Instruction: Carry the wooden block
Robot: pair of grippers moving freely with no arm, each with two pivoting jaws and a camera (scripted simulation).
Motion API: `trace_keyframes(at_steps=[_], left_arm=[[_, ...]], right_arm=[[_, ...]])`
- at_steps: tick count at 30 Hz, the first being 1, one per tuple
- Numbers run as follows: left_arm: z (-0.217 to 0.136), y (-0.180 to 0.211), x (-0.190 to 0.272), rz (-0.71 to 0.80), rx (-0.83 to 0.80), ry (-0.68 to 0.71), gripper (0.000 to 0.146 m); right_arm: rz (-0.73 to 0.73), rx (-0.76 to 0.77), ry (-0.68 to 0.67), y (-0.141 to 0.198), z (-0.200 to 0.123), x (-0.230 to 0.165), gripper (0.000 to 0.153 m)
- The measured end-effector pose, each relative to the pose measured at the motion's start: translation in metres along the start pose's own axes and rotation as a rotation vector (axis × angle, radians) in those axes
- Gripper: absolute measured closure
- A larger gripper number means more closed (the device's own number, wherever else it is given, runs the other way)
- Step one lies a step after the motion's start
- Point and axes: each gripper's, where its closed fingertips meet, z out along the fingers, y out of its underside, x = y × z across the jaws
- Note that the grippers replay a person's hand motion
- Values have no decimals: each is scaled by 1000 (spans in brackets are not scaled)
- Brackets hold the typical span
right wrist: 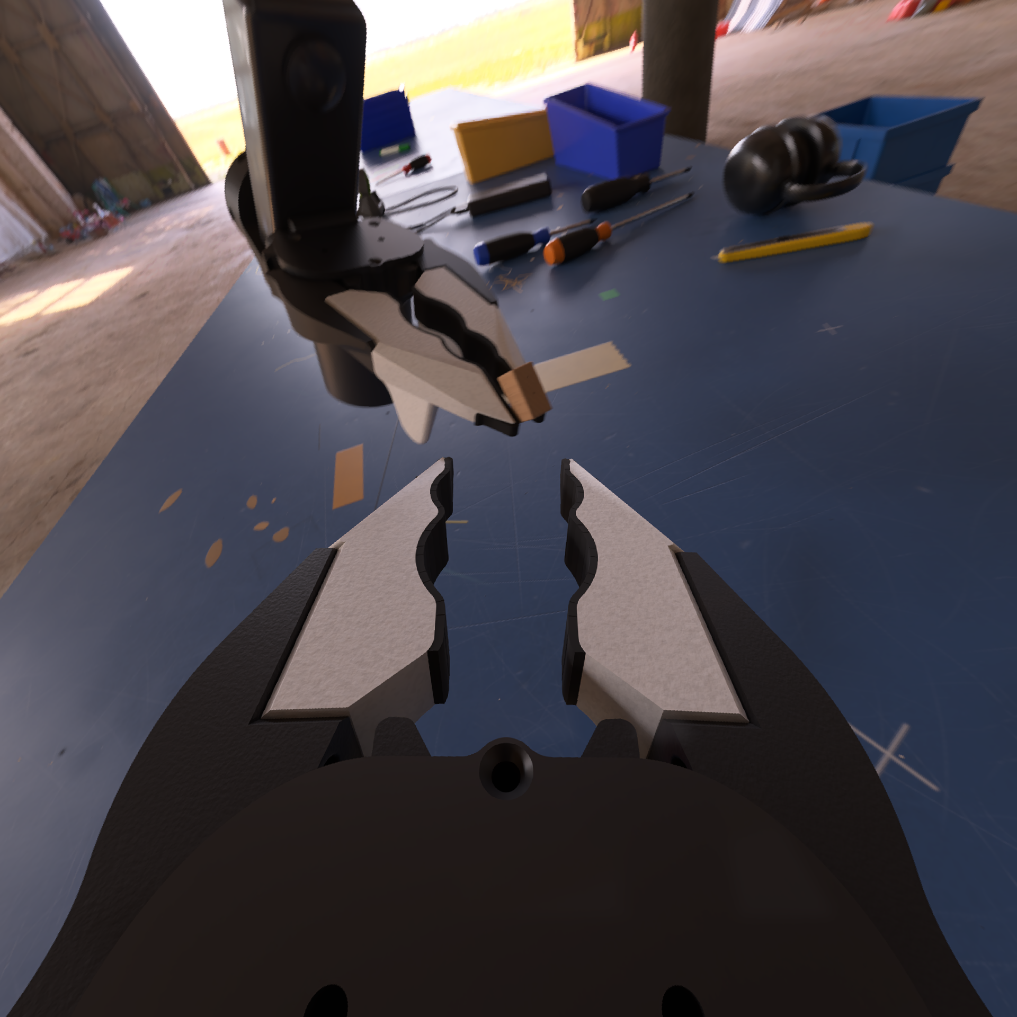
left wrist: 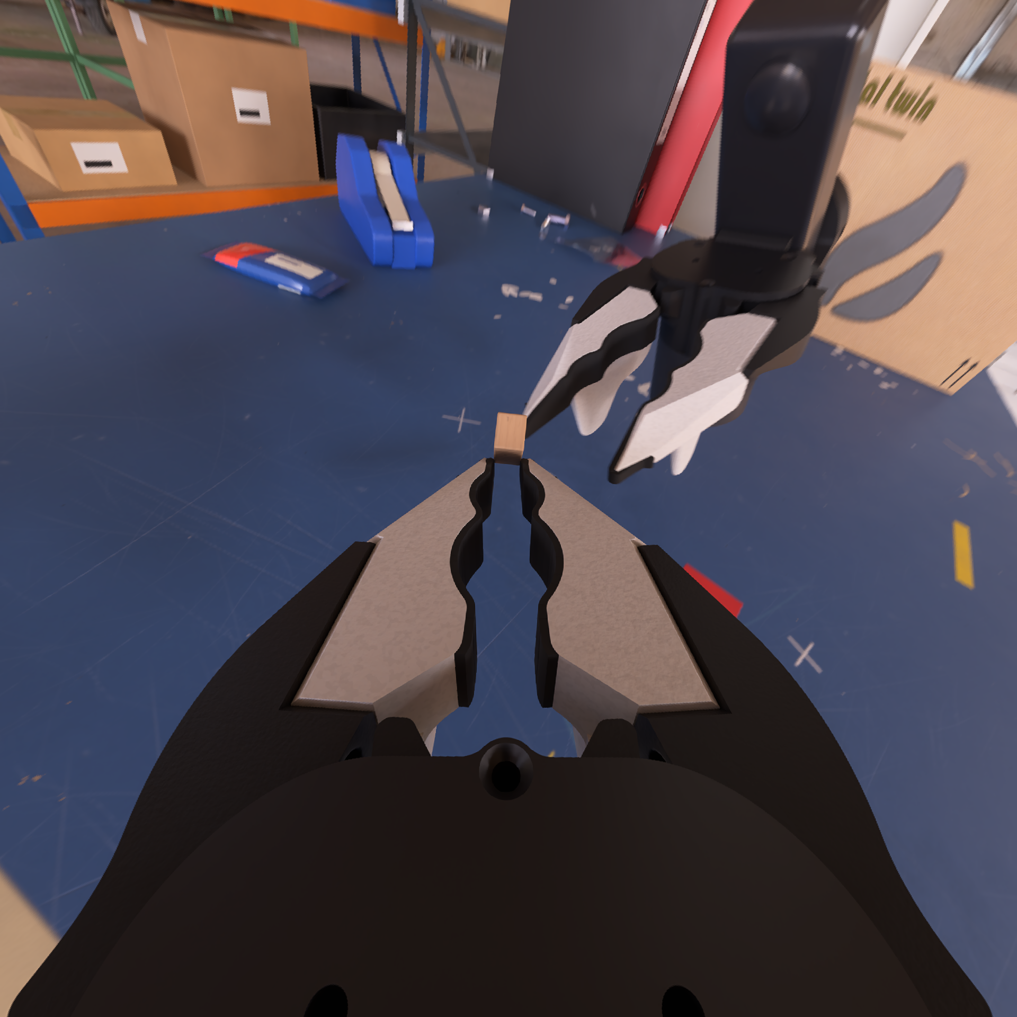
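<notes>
Left wrist view: the left tool (left wrist: 507, 461) is pinched nearly closed on the wooden block (left wrist: 510, 437), which sits right at its fingertips, up off the blue desk (left wrist: 165, 495). The right tool (left wrist: 578, 448) hangs at 2 o'clock from the block, fingers spread, one tip just beside the block. Only this view has the blue tape dispenser (left wrist: 385, 209) at 11 o'clock and the cardboard boxes (left wrist: 220, 93) behind it.

Right wrist view: the right tool (right wrist: 507, 468) is wide open with nothing in it. The left tool (right wrist: 523, 410) shows at 12 o'clock, block (right wrist: 525, 393) clamped in its tips. Only here you get the screwdrivers (right wrist: 572, 242), yellow utility knife (right wrist: 795, 242) and black earmuffs (right wrist: 781, 165) up around 1 o'clock.
</notes>
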Motion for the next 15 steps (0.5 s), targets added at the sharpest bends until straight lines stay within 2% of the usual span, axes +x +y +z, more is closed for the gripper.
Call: trace_keyframes(at_steps=[4,9,12,15], left_arm=[[2,-16,6,-123,125,38,137],[11,-27,10,-316,278,68,137],[13,-32,13,-374,356,79,137],[16,-34,17,-405,401,97,137]], right_arm=[[-53,57,70,-12,-8,8,113],[-234,71,201,-19,-11,8,113],[-338,58,282,-19,-11,8,114],[-382,49,332,-18,-11,9,115]])
